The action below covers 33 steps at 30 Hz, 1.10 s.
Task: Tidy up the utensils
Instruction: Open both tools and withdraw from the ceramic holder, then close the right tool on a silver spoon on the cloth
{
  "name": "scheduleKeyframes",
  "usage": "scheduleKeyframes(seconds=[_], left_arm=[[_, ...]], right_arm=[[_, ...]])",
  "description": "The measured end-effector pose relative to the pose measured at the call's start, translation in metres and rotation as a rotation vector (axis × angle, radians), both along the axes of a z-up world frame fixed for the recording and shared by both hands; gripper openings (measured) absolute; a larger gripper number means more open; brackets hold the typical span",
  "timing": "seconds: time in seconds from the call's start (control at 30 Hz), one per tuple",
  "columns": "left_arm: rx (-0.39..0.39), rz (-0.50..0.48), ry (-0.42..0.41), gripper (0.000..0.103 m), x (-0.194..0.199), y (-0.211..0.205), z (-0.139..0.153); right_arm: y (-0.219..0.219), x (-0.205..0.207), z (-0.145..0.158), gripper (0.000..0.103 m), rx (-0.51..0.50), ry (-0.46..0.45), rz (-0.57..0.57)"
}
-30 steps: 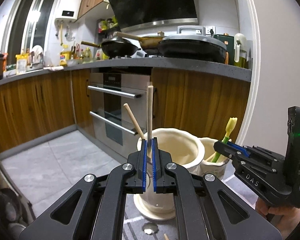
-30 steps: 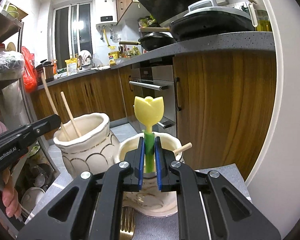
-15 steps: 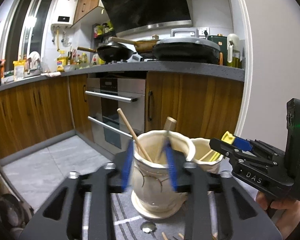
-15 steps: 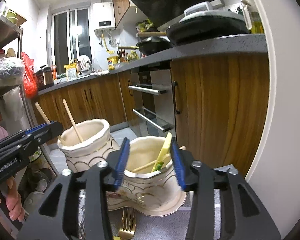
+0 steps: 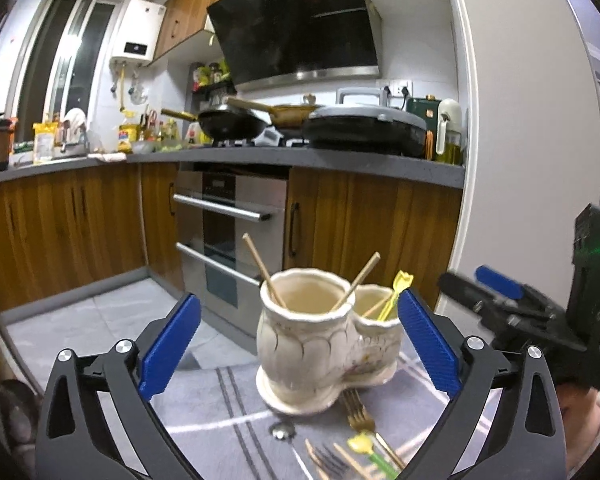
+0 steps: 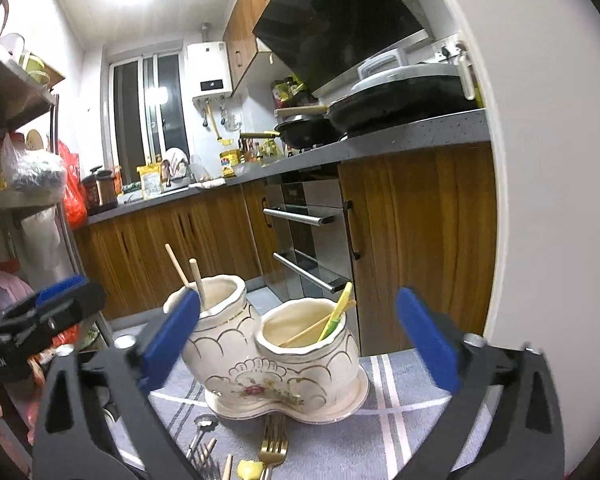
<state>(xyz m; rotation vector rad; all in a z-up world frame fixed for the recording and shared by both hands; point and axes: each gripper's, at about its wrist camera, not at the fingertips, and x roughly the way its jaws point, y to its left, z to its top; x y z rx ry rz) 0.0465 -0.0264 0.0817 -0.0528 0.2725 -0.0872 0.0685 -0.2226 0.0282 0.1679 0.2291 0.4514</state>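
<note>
In a kitchen with wooden cabinets, a grey striped cloth [image 6: 400, 384] covers the near surface. The left gripper [image 5: 298, 330] and right gripper [image 6: 298, 334], each clamped on a utensil a second ago, now stand wide apart and empty. Beyond them, the chopstick [image 5: 358, 280] leans in the tall left pot [image 5: 300, 332] and the yellow-green pick [image 6: 336, 312] in the right pot [image 6: 312, 356]; forks [image 6: 272, 446] still lie on the near cloth, so more sorting probably remains.

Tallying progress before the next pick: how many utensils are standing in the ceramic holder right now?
4. Taller pot: two wooden sticks. Shorter pot: one wooden stick and the yellow-green tulip utensil. Anything short inside would be hidden.
</note>
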Motion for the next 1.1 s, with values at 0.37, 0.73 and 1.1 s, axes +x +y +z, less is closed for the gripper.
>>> scheduleKeyframes(seconds=[0.37, 0.73, 1.1], left_arm=[[0.028, 0.123, 0.127, 0.098, -0.027, 0.02, -0.03], [0.15, 0.209, 0.236, 0.098, -0.039, 0.024, -0.079], [0.085, 0.186, 0.337, 0.098, -0.032, 0.05, -0.096]], right_arm=[[-0.002, -0.035, -0.015, 0.099, -0.103, 0.073, -0.006], [0.025, -0.051, -0.057, 0.098, -0.251, 0.204, 0.058], [0.062, -0.051, -0.086, 0.098, -0.353, 0.319, 0.147]])
